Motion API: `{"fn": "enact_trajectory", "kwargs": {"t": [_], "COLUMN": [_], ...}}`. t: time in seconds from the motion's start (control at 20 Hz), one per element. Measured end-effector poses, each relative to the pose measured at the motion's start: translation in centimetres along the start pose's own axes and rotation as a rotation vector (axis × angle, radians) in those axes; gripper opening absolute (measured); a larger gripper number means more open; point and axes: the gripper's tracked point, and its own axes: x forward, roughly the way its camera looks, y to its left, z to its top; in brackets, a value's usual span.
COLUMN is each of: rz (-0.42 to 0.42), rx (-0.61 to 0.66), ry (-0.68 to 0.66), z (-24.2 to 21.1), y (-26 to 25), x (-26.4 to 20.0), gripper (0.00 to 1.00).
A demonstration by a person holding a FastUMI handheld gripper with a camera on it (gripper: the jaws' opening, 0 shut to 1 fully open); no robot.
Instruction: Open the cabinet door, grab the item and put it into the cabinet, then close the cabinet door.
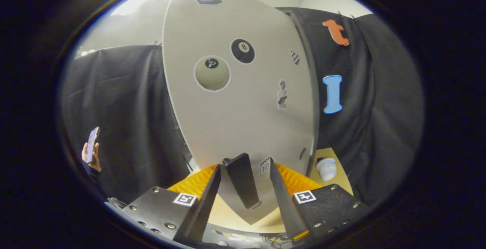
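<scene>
The grey cabinet door [243, 120], covered in stickers, stands right in front of me. Its dark bar handle [241, 182] sits between the two fingers of my gripper [245, 165]. The gripper is open, with a gap on each side of the handle, and neither finger presses on it. A dark strip of the cabinet's edge [309, 89] runs down the door's right side. A small white container with a pale blue print [326, 168] stands on the wooden tabletop [338, 156], to the right of the cabinet and beyond my right finger.
Black cloth walls the booth on both sides of the cabinet. At the left, a person's hand [94, 161] holds up a phone [92, 144]. The wooden table surface [228, 211] shows below the door, between the fingers.
</scene>
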Motion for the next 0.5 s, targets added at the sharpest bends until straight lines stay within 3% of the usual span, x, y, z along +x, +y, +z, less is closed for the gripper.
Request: {"fn": "enact_trajectory", "kwargs": {"t": [0.25,0.5], "rz": [0.057,0.077], "rx": [-0.019,-0.054], "ry": [0.008,-0.008], "z": [0.43,0.95], "y": [-0.25,0.16], "x": [0.32,0.84], "gripper": [0.79,0.91]}}
